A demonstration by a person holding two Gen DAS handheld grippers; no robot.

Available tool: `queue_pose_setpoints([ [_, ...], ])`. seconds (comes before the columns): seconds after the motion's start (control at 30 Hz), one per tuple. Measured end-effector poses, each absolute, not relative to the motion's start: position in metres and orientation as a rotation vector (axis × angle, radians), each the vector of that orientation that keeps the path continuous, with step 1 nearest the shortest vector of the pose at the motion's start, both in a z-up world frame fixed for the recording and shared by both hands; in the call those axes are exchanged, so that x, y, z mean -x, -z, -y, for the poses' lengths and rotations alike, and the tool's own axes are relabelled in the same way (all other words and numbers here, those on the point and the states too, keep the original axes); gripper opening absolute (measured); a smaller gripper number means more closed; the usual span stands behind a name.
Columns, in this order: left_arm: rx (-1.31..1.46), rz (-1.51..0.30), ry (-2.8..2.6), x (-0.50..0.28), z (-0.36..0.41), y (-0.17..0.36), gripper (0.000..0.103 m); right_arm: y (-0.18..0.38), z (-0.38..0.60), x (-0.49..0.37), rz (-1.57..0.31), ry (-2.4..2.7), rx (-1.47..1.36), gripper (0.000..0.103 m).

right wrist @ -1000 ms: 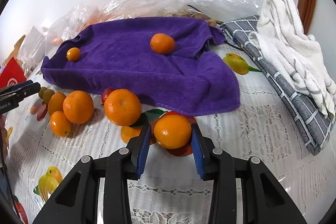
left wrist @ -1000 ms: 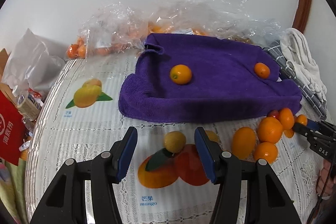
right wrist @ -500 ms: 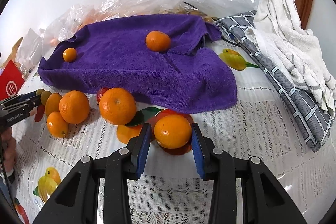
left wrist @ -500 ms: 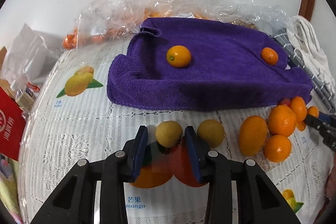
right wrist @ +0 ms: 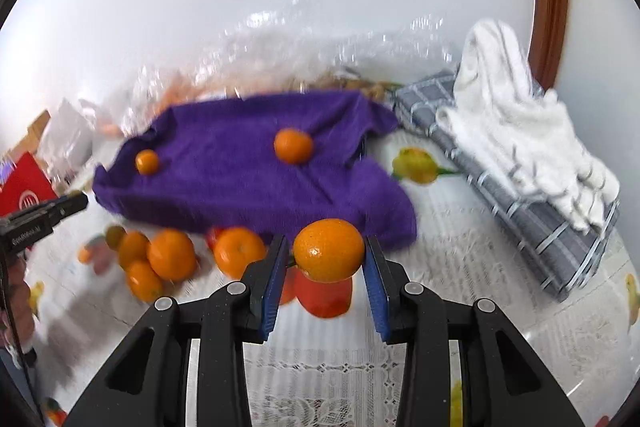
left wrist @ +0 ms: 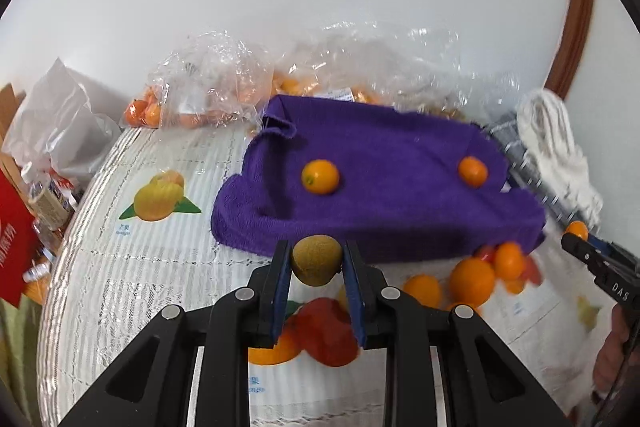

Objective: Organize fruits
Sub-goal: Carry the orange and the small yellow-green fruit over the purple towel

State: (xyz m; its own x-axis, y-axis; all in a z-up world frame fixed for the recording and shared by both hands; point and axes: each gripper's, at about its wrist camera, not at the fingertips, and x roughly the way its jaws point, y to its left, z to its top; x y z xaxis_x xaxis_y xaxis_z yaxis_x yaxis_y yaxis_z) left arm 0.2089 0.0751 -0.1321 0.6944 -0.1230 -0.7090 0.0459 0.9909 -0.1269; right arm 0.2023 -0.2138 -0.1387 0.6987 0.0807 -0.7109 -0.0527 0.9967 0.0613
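Left claw [left wrist: 316, 263] clamped on a small brownish-green fruit [left wrist: 316, 259], both blue pads touching it, fruit lifted off the surface [left wrist: 160, 267]. Right claw [right wrist: 326, 259] clamped on an orange [right wrist: 328, 250], pads on both sides, also held above the surface. Purple towel [left wrist: 380, 187] spread behind, two small oranges on it: one near its left-middle [left wrist: 320, 176], one toward the right edge [left wrist: 473, 171]. Loose pile of oranges [right wrist: 172, 255] on the lace cloth just in front of the towel, between the two claws; a bit of red fruit [left wrist: 486, 251] tucked among them, blurred. Clear plastic bags [left wrist: 208, 87] with more oranges at the back by the wall. White towel [right wrist: 520, 123] on a grey checked cloth [right wrist: 540, 227] at the right. Right view is motion-blurred.
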Motion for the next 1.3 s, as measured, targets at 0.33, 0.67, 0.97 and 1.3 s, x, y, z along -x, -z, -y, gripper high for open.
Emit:
queue_pose_setpoints([
  [0.33,0.145,-0.704,0.101,-0.238,-0.057,0.083,0.024,0.080,0.183,-0.245,-0.703,-0.136,-0.051,0.038],
  [0.67,0.117,-0.726,0.031,-0.263,-0.058,0.136,0.024,0.131,0.173,-0.289,-0.768,-0.111,-0.039,0.038],
  [0.97,0.082,-0.723,-0.011,-0.266,-0.058,0.144,0.024,0.160,0.182,-0.299,-0.816,-0.084,-0.067,0.038],
  [1.3,0.028,-0.780,-0.016,-0.274,-0.050,0.160,0.025,0.174,0.170,-0.302,-0.845,-0.088,-0.022,0.038],
])
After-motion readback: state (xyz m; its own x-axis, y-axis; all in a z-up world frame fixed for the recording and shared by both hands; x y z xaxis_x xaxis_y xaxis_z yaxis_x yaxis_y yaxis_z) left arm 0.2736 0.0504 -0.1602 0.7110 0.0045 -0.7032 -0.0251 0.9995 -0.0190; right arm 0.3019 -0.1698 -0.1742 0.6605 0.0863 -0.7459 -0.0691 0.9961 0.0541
